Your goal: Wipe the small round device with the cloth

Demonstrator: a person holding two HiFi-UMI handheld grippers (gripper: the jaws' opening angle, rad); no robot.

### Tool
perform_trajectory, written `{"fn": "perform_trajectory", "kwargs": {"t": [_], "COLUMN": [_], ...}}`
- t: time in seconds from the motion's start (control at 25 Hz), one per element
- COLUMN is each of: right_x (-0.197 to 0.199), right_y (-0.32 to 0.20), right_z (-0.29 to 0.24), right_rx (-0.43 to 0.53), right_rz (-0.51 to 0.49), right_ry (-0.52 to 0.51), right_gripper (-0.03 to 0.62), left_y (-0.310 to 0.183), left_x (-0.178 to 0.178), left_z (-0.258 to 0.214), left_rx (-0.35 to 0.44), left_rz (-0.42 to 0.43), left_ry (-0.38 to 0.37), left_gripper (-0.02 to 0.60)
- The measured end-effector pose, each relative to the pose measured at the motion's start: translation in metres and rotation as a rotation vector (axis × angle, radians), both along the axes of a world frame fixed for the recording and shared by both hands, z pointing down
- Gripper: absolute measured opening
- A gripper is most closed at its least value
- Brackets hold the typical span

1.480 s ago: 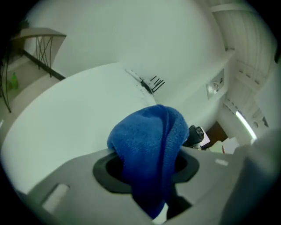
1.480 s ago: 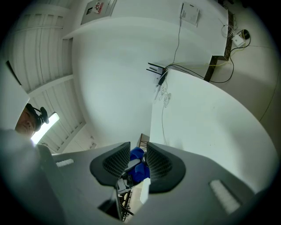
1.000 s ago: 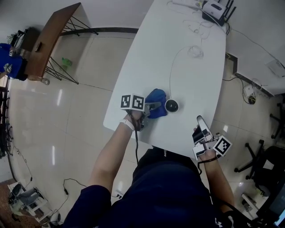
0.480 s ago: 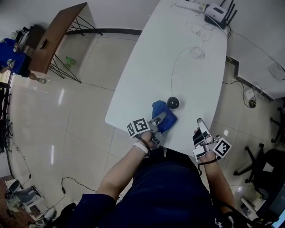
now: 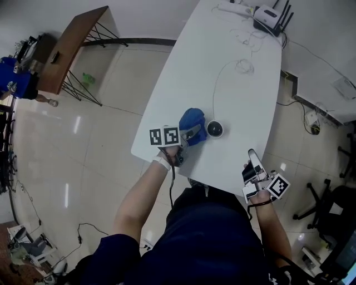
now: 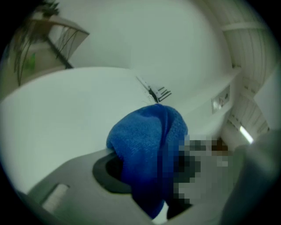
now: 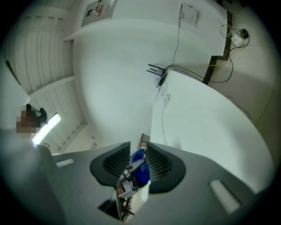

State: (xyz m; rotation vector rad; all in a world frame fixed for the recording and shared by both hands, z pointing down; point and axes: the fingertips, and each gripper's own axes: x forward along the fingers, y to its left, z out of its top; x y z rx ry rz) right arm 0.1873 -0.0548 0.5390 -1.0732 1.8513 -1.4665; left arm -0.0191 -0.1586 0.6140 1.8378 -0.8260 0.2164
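The small round black device (image 5: pixel 214 129) sits on the white table (image 5: pixel 239 106) near its front edge. My left gripper (image 5: pixel 194 132) is shut on a bunched blue cloth (image 5: pixel 192 119), which lies against the device's left side. In the left gripper view the blue cloth (image 6: pixel 147 145) fills the space between the jaws and hides the device. My right gripper (image 5: pixel 252 155) hovers off the table's front right edge. Its jaws stand a narrow gap apart with nothing between them; through that gap the right gripper (image 7: pixel 138 151) view shows the distant cloth (image 7: pixel 138 169).
A thin white cable (image 5: pixel 222 72) runs from the device toward the far end, where a router (image 5: pixel 271 12) and a power strip (image 5: pixel 233 7) lie. A wooden side table (image 5: pixel 69 42) stands on the floor at left, an office chair (image 5: pixel 328 200) at right.
The left gripper swept the cloth from the device's left, round its near side toward me, then back up to its left side. The right gripper has stayed put.
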Motion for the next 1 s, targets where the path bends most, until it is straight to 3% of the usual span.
{"fn": "perform_trajectory", "kwargs": {"t": [0.12, 0.28, 0.48, 0.6, 0.64, 0.72, 0.84, 1.0], "right_x": [0.001, 0.000, -0.004, -0.005, -0.004, -0.003, -0.003, -0.002], "right_y": [0.000, -0.002, -0.001, 0.000, 0.000, 0.001, 0.002, 0.004], "right_z": [0.000, -0.001, -0.001, -0.002, -0.002, -0.003, -0.004, 0.000], "right_rx": [-0.001, 0.000, -0.002, 0.002, 0.005, 0.007, 0.009, -0.003], "right_rz": [0.004, 0.003, 0.000, -0.002, -0.002, 0.002, 0.004, 0.004], "right_ry": [0.007, 0.008, -0.005, -0.004, -0.002, 0.000, 0.001, -0.004], "right_gripper": [0.121, 0.121, 0.121, 0.121, 0.121, 0.121, 0.121, 0.121], "left_y": [-0.023, -0.035, 0.010, 0.035, 0.039, 0.038, 0.018, 0.014], "left_x": [0.006, 0.033, 0.099, 0.117, 0.118, 0.109, 0.067, 0.012], "left_z": [-0.035, -0.076, -0.101, -0.108, -0.109, -0.106, -0.096, -0.071], "left_rx": [0.225, 0.643, 1.090, 1.293, 1.305, 1.215, 0.887, 0.411], "left_rz": [0.199, 0.495, 0.904, 1.049, 1.055, 0.984, 0.693, 0.277], "left_ry": [-0.250, -0.647, -0.981, -1.166, -1.186, -1.153, -0.973, -0.598], "left_gripper": [0.202, 0.202, 0.196, 0.195, 0.195, 0.195, 0.195, 0.195]}}
